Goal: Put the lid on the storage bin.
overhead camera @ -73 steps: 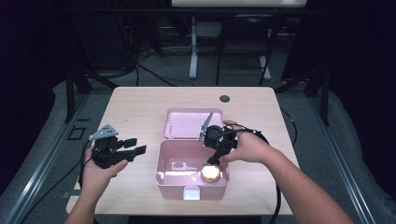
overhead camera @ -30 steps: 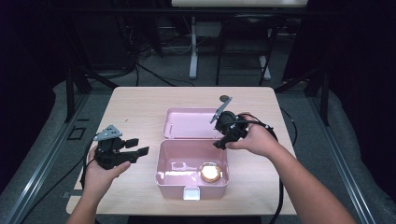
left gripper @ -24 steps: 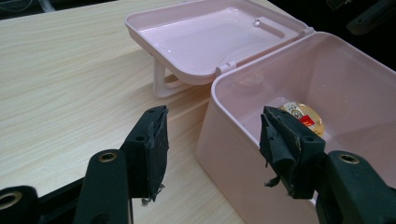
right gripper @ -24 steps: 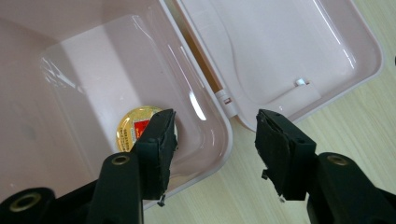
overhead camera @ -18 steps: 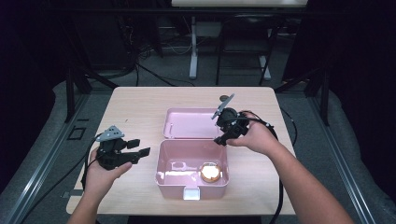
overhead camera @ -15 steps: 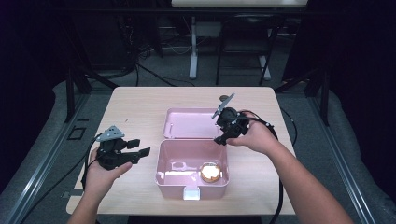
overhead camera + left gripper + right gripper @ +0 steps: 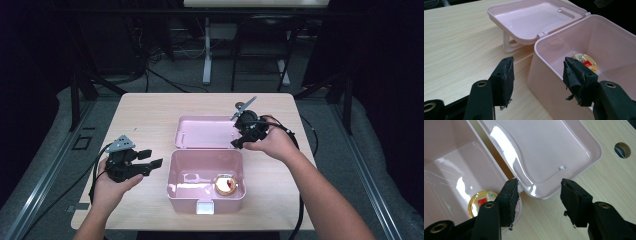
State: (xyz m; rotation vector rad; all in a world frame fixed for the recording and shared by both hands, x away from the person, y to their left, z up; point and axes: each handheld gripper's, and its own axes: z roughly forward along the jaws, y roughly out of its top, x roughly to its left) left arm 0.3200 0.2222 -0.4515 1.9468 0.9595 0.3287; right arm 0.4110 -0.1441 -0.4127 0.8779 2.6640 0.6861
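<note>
With the small round tin [image 7: 226, 185] lying in the open pink box [image 7: 205, 192] below and left of the spread, empty right gripper [image 7: 239, 142], the step looks like closing the lid [image 7: 205, 132], whose near corner sits under its jaws; bare table [image 7: 145, 115] lies beyond, while the left gripper [image 7: 151, 160] waits spread beside the box wall.

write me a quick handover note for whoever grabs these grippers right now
Left gripper: open, empty, held over the table just left of the pink box.
Right gripper: open, empty, held above the near right corner of the lid.
Things: the box stands open at the table's near middle, its lid laid back flat behind it. A round gold tin with a red label lies on the box floor, toward the right.
Done: tin is in the box, and no gripper touches it.
Left: probably swing the lid over and shut the box; the right gripper looks best placed for that.
</note>
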